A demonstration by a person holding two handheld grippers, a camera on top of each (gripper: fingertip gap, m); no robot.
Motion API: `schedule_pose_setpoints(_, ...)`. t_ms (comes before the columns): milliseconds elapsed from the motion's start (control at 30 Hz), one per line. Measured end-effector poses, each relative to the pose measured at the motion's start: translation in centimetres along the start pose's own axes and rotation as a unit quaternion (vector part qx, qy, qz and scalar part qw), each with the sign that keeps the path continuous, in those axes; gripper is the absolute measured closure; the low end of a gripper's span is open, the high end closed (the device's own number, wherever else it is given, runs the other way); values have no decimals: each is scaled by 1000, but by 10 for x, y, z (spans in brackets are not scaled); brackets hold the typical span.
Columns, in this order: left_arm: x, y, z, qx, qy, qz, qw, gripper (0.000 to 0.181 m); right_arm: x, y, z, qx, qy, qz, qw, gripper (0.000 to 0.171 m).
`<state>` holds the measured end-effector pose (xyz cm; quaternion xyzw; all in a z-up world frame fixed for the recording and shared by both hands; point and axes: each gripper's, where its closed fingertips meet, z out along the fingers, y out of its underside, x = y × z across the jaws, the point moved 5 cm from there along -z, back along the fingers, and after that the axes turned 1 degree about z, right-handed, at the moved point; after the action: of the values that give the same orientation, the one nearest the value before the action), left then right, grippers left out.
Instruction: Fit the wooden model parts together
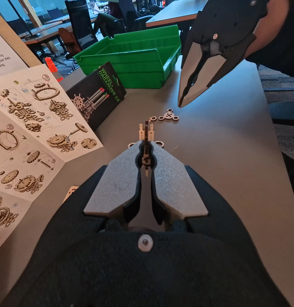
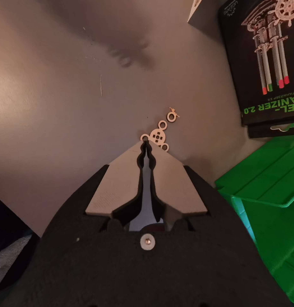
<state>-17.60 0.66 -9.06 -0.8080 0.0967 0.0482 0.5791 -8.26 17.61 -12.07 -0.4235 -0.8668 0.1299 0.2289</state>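
Note:
My left gripper (image 1: 146,142) is shut on a small wooden assembly (image 1: 146,132) of upright slotted strips with ring lobes at its sides, held above the grey table. A flat three-lobed wooden disc (image 1: 168,115) lies on the table beyond it, with a small wooden ring piece (image 1: 153,118) beside it. My right gripper (image 1: 182,103) hangs shut and empty just above and right of the disc. In the right wrist view the right gripper (image 2: 145,141) is shut, its tips directly over the near lobe of the disc (image 2: 157,137); the ring piece (image 2: 172,115) lies just past it.
A green plastic bin (image 1: 131,56) stands at the back of the table (image 1: 209,166), also in the right wrist view (image 2: 267,199). A black kit box (image 1: 96,94) lies before it. Instruction sheets (image 1: 35,132) cover the left. A small wooden sheet corner (image 1: 71,192) pokes out by my left gripper. About 15 cm separates my left fingertips from my right. The left gripper is farther from the disc (image 2: 157,137), some 15 cm, than the right, some 4 cm. It is also in sight in the left wrist view (image 1: 169,115).

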Motion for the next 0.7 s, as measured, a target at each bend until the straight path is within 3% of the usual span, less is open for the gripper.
schedule_pose_setpoints(33, 0, 0, 0, 0, 0, 0, 1000, 181, 2, 2, 0, 2, 0, 6, 1000, 171)
schedule_pose_setpoints(233, 0, 1, 1, -2, 0, 0, 1000, 181, 10, 9, 2, 33, -13, 61, 997, 164)
schedule_pose_setpoints(500, 0, 0, 0, -2, 1, 1, 1000, 181, 11, 19, 17, 88, -60, 180, 978, 138)
schedule_pose_setpoints(700, 1, 1, 1, -4, 1, 2, 1000, 181, 5, 19, 31, 96, 23, 214, 972, 125)
